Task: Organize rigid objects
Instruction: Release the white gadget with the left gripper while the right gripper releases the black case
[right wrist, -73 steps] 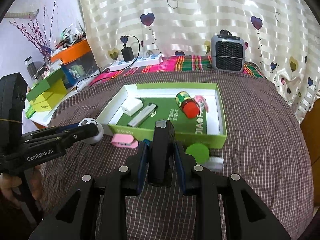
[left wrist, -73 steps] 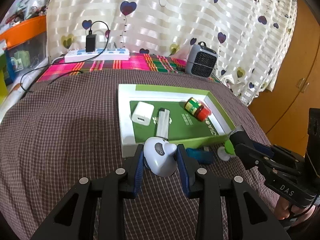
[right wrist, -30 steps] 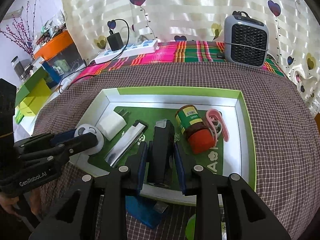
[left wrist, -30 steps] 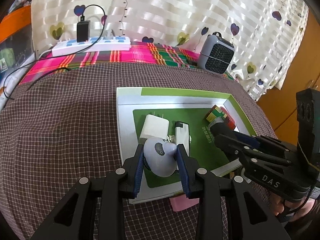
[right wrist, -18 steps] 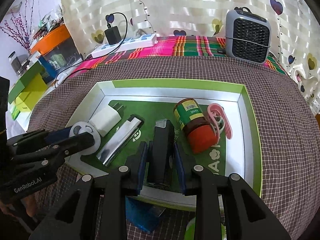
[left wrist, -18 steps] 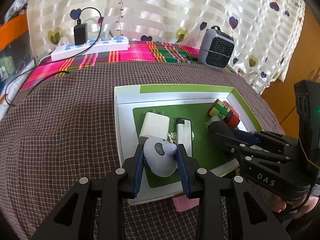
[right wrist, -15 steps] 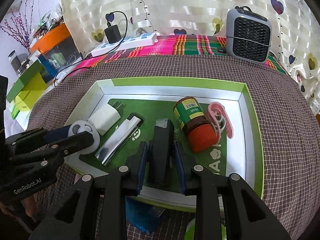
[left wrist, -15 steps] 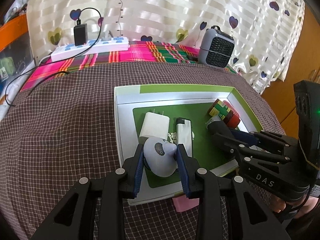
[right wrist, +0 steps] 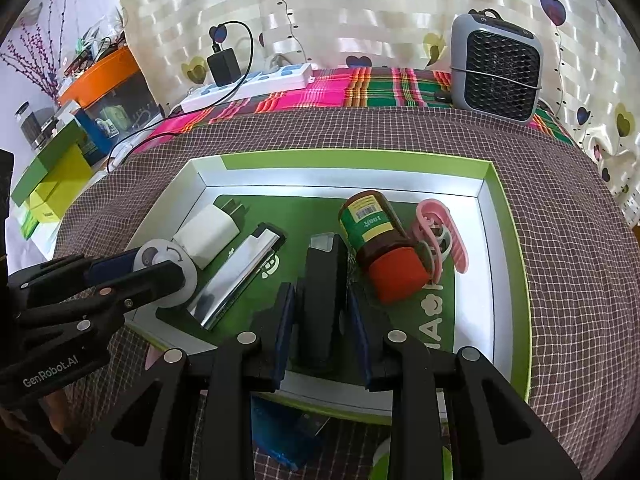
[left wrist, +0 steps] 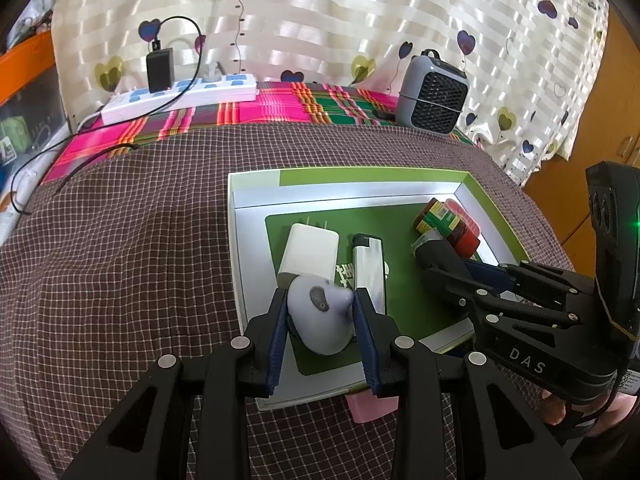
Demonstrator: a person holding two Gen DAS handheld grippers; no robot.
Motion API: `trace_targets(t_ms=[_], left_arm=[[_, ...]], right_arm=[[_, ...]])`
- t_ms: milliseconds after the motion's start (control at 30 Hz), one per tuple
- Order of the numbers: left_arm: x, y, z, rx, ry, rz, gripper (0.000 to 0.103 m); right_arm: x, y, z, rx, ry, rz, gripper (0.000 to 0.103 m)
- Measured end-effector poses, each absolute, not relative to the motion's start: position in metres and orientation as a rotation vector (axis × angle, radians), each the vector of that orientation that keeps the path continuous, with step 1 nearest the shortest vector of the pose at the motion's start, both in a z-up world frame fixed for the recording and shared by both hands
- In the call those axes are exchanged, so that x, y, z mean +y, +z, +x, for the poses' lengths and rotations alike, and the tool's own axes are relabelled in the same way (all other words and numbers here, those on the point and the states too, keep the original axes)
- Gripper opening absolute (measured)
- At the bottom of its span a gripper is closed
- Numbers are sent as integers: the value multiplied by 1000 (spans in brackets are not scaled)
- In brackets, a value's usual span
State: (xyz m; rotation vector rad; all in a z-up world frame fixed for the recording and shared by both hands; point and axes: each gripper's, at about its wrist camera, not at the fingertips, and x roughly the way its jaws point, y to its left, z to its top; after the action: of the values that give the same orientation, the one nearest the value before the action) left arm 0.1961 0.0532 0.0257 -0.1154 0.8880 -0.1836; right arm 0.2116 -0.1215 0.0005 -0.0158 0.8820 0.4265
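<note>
A green and white tray (left wrist: 256, 184) (right wrist: 516, 240) lies on the checked cloth. In it lie a white charger (left wrist: 309, 252) (right wrist: 208, 232), a silver lighter (left wrist: 370, 266) (right wrist: 240, 276), a red-capped jar (left wrist: 448, 220) (right wrist: 380, 240) and a pink clip (right wrist: 444, 232). My left gripper (left wrist: 322, 312) is shut on a grey rounded toy (left wrist: 318, 308) (right wrist: 164, 258), low over the tray's near left part. My right gripper (right wrist: 322, 312) is shut on a black box-shaped object (right wrist: 324, 280) (left wrist: 432, 248), low over the tray's middle beside the jar.
A pink object (left wrist: 370, 406) and a blue object (right wrist: 288, 428) lie on the cloth just outside the tray's near edge. A small grey heater (left wrist: 432, 96) (right wrist: 496, 76) and a white power strip (left wrist: 180, 96) stand at the back. Boxes (right wrist: 52, 172) are at the far left.
Over the last seconds both grippers moved forward from the cloth to over the tray, each carrying its object. In the last half second they sank slightly; the jaws look a touch wider.
</note>
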Motion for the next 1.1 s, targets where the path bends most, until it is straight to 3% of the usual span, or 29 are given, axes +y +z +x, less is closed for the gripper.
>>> trace_targets(t_ms=[367, 600, 1100], left_arm=[[53, 25, 196, 886, -185, -110, 31], [52, 26, 192, 882, -187, -112, 33], [51, 37, 173, 852, -167, -108, 37]], right_arm=[[-124, 0, 211, 878, 412, 4, 29], [-126, -1, 208, 876, 417, 15, 41], [-130, 7, 193, 846, 407, 25, 42]])
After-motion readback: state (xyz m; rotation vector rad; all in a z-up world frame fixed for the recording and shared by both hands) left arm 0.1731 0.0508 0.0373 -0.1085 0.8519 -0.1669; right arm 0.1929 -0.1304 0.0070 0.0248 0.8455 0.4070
